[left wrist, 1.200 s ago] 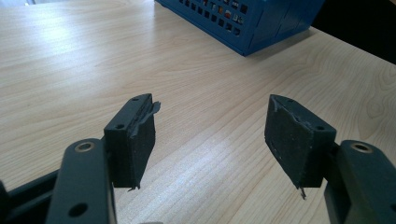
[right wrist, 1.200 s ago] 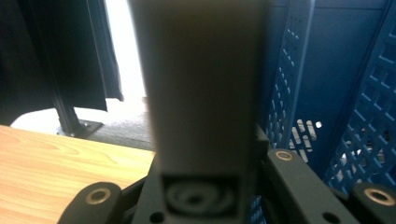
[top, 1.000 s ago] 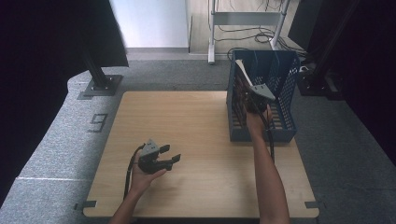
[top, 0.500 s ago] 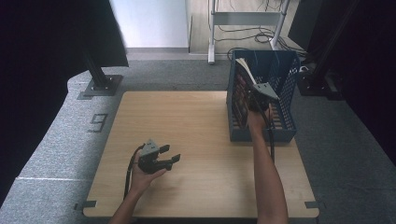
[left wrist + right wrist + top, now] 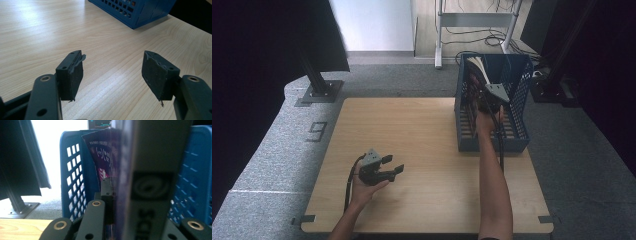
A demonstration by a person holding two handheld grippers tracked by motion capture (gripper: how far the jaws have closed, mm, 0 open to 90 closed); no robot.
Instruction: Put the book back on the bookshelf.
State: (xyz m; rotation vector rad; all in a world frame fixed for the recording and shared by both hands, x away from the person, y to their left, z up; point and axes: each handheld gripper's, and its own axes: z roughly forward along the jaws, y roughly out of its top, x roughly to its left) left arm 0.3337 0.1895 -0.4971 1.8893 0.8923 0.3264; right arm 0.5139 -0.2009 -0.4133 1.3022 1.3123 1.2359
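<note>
At upper right, the right gripper (image 5: 486, 100) grips a book (image 5: 150, 182) upright inside the blue basket (image 5: 517, 142), release pending; the left gripper (image 5: 384, 172) rests empty, jaws apart, at lower left.

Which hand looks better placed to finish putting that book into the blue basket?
The right. Its gripper is clamped on the book inside the blue basket, while the left gripper rests open on the table, well away.

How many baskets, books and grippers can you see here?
Blue plastic slotted basket: 1
Purple-covered book with a grey spine: 1
Black two-jaw grippers, left gripper and right gripper: 2
Total: 4
</note>
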